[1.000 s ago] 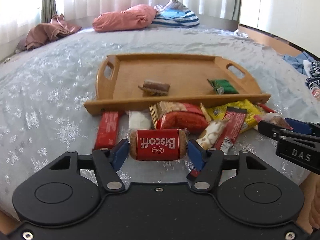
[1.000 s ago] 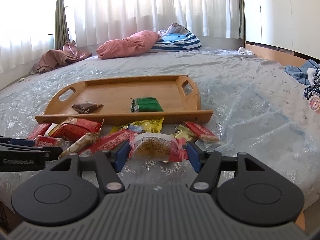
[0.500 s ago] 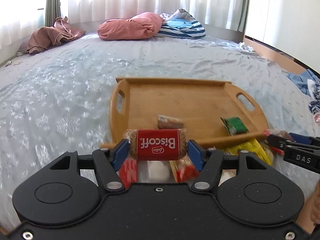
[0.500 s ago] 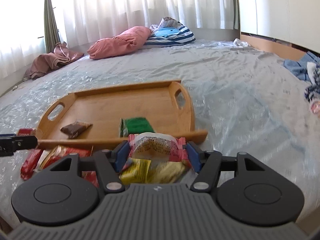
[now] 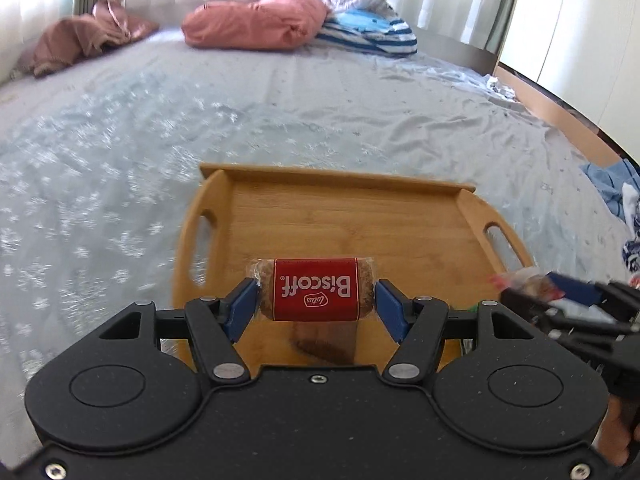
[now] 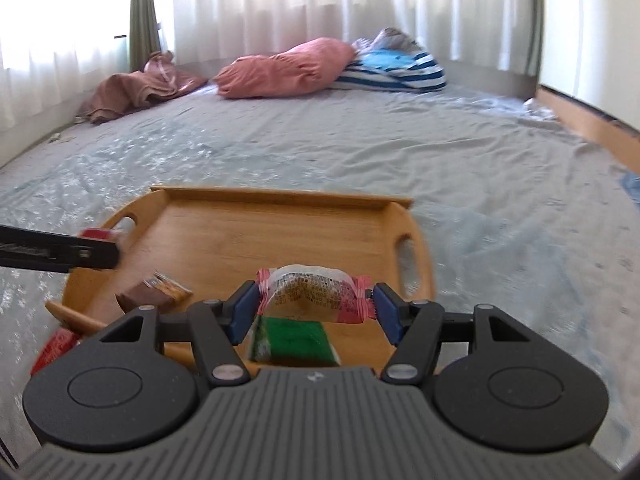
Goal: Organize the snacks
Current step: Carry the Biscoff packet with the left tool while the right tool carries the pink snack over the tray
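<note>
My left gripper (image 5: 316, 300) is shut on a red Biscoff biscuit pack (image 5: 315, 289) and holds it above the wooden tray (image 5: 344, 216), over a brown chocolate wrapper (image 5: 324, 342). My right gripper (image 6: 314, 306) is shut on a clear-and-red snack packet (image 6: 314, 294) and holds it above the tray (image 6: 280, 236), over a green packet (image 6: 294, 338). The brown wrapper (image 6: 154, 294) lies on the tray's left part. The right gripper shows at the right edge of the left wrist view (image 5: 560, 300); the left one shows at the left of the right wrist view (image 6: 60, 254).
The tray sits on a grey patterned bedspread (image 5: 120, 160). A red snack (image 6: 54, 350) lies on the bed before the tray's near left corner. A pink pillow (image 5: 256, 20), striped bedding (image 5: 368, 34) and brown cloth (image 5: 80, 40) lie far back. Blue clothes (image 5: 612, 184) lie right.
Both grippers have lifted their snacks off the pile on the bed and carried them forward over the tray. The loose snacks in front of the tray have dropped out of sight.
</note>
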### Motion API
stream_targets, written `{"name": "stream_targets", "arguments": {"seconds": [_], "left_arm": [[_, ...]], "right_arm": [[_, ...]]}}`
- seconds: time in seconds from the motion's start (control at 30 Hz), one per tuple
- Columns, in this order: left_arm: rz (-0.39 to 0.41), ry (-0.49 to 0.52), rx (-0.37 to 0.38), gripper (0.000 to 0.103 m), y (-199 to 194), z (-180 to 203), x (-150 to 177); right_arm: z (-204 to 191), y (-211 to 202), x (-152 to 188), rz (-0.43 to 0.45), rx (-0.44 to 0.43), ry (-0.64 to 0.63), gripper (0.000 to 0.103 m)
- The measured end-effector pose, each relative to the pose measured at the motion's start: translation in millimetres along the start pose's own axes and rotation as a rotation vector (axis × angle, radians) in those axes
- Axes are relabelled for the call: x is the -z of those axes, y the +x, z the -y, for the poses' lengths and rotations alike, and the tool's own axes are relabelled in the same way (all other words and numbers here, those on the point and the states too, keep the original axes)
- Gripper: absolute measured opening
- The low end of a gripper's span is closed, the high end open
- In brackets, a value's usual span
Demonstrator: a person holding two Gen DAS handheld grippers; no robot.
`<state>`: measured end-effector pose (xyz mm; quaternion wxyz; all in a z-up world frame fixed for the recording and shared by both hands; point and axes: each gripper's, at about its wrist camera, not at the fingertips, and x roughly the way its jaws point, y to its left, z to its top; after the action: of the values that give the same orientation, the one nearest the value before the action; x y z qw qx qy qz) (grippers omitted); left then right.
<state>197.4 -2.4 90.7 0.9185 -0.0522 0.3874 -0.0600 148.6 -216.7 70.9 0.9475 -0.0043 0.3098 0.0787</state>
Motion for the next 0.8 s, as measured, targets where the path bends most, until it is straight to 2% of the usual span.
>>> {"name": "stream_targets", "arguments": {"seconds": [0.1, 0.33, 0.8], "left_arm": [[-0.048, -0.011, 0.003, 0.062, 23.6, 2.3, -10.8], [-0.153, -0.083, -0.012, 0.062, 76.5, -4.4, -17.2], [-0.157, -0.032, -0.018, 0.062, 98.4, 12.1, -13.3]], "right_arm": [[-1.6, 20.8, -9.0, -0.039, -0.036, 0.006, 0.066], [-10.5, 55.9, -16.6, -0.096, -0.046, -0.055, 0.066], [-15.2, 81.7, -6.0, -0.134, -0.033, -0.082, 0.066]]}}
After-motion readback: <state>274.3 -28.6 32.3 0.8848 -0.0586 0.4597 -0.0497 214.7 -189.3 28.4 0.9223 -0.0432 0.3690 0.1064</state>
